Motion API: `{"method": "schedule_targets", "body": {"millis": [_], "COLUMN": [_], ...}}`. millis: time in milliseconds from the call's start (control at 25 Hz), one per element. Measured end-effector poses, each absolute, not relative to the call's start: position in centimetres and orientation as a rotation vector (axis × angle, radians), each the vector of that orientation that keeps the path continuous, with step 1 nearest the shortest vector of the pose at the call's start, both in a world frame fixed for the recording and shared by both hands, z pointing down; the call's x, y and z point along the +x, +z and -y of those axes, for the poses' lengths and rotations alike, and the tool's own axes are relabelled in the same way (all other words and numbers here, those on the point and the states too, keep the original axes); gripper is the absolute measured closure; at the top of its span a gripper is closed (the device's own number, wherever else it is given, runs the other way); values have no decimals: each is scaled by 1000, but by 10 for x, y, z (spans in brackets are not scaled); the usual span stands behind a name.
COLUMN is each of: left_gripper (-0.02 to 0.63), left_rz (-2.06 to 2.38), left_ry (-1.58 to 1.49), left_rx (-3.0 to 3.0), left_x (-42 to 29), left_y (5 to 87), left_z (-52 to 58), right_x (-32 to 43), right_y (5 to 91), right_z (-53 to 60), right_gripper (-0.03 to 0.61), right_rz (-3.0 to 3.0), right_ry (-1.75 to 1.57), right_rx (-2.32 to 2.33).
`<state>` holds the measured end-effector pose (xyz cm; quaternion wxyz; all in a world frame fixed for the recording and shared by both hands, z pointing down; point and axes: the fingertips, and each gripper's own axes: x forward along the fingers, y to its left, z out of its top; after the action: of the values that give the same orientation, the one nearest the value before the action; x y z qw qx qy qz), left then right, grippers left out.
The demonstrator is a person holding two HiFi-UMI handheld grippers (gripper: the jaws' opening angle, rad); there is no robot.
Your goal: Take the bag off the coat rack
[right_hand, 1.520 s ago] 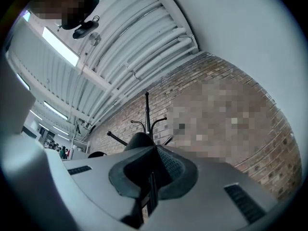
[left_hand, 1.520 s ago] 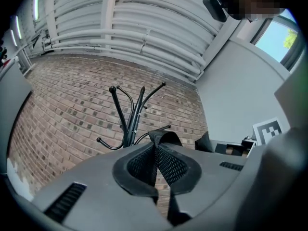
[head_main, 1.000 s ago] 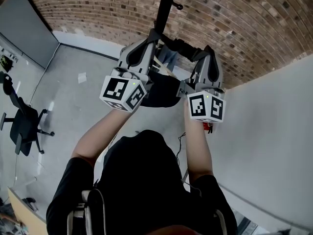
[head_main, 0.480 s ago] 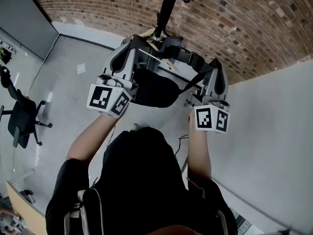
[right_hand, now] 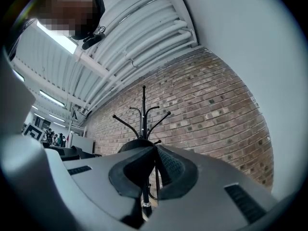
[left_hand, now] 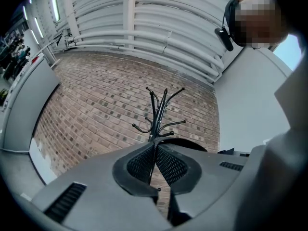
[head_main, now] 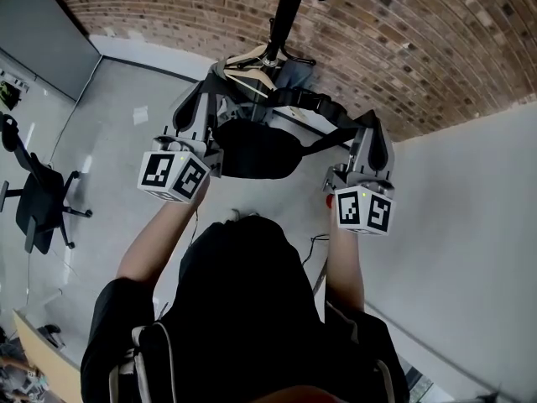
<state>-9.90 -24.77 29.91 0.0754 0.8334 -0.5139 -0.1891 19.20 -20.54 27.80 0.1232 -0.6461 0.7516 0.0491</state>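
A black bag [head_main: 256, 151] hangs between my two grippers by its black strap [head_main: 323, 143], in front of the black coat rack [head_main: 285, 11] and apart from it. My left gripper [head_main: 218, 101] is shut on the strap at the bag's left end. At the right end my right gripper [head_main: 367, 126] is shut on the strap too. In the left gripper view the shut pads [left_hand: 144, 165] point up at the rack's bare hooks [left_hand: 159, 114]. The right gripper view shows shut pads [right_hand: 169, 170] below the same hooks [right_hand: 143, 117].
A brick wall [head_main: 419, 40] stands behind the rack, a white wall [head_main: 470, 225] to the right. A wooden hanger [head_main: 247, 75] and blue cloth [head_main: 292, 74] sit at the rack's foot. A black office chair [head_main: 38, 200] and a grey partition [head_main: 42, 40] are at the left.
Both grippers have come down and moved apart, bringing the bag with them. The bag, earlier half hidden behind the grippers close to the pole, now hangs in plain sight between them.
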Motion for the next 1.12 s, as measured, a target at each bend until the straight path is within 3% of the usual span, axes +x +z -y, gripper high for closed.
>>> {"method": "schedule_targets", "body": {"millis": [760, 1120], "left_gripper": [589, 589], "left_rz": [1497, 1508], "left_ry": [-394, -391], "left_rx": [2385, 2338], "left_x": [-117, -125], "left_y": [369, 357], "left_z": [208, 180], "right_x": [211, 202], "right_y": [326, 328], "right_z": [155, 124], "right_gripper": [555, 555], "right_rz": [-2208, -2237], "right_ry": [49, 20], "right_rx": [-1980, -2011]}}
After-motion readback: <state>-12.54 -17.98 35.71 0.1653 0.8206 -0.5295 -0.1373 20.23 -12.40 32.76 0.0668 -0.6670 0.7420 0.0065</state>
